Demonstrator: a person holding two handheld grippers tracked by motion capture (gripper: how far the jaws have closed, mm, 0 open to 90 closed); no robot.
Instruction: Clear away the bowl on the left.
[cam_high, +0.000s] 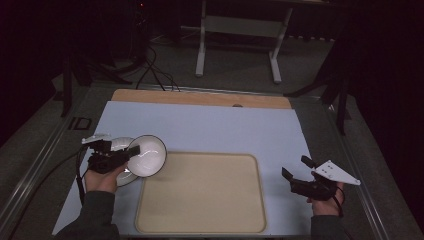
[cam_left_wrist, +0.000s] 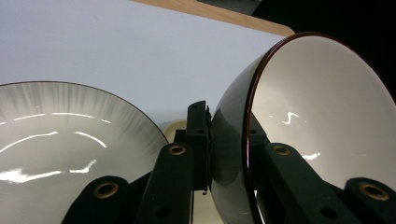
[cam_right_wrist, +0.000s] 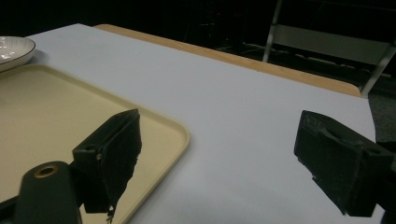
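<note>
Dim room, bright tabletop, bowl (cam_left_wrist: 327, 116) glare (near fingers blurred)

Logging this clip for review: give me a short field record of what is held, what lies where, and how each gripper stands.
held item: white bowl, tilted on its side, rim pinched by left gripper
beneath it: white plate on the blue mat
tray: beige tray, nothing on it
right gripper: jaws apart, holding nothing, right of the tray

The left tool (cam_high: 131, 156) is clamping tight, its forearm reaching in from below; the right tool (cam_high: 296, 168) is hovering with jaws spread wide.
</note>
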